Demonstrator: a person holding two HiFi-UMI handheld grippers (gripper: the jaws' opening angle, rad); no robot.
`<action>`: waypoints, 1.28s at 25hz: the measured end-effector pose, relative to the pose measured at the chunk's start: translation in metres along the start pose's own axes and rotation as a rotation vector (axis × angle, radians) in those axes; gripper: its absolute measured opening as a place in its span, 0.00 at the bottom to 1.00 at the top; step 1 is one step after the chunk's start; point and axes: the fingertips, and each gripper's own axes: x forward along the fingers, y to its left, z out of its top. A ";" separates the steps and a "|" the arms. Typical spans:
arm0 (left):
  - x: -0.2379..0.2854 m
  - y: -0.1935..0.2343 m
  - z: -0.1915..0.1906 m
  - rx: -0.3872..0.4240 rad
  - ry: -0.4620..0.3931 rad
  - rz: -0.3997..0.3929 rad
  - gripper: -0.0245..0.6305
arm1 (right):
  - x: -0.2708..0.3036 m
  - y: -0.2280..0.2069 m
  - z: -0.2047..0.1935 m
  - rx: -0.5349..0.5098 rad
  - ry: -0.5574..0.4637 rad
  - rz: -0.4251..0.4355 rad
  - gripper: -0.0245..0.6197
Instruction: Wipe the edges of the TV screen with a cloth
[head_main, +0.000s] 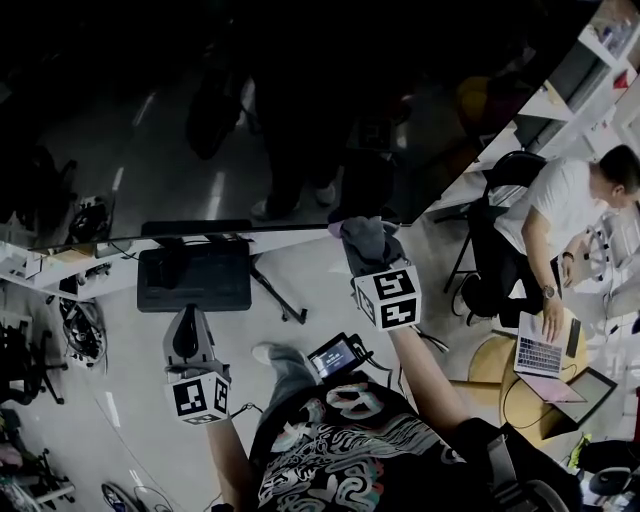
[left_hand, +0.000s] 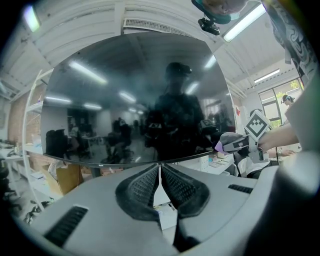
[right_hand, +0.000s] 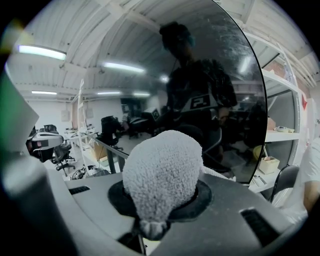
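Right tongs clamp the cloth, seemingly against the TV screen edge; left tongs closed, empty.

The TV screen is dark, smooth and very shiny, like a mirror. At 6 o'clock in the right gripper view, the cloth is grey, soft and fuzzy with tiny bumps. The left gripper has a dull, smooth grey plastic shell, and its pads are black and ribbed.

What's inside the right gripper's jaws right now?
A bunched, fluffy grey cloth, clamped in the right gripper. It bulges out over the jaws, so their inner faces cannot be seen.
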 end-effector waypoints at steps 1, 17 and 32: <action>0.000 0.000 0.000 0.001 -0.001 0.001 0.08 | 0.000 0.000 0.001 0.001 0.000 0.002 0.22; -0.028 0.010 -0.001 0.006 0.015 0.051 0.08 | 0.009 0.027 0.005 -0.008 -0.008 0.059 0.22; -0.044 0.029 0.002 0.011 0.016 0.093 0.08 | 0.020 0.047 0.007 -0.021 -0.004 0.088 0.22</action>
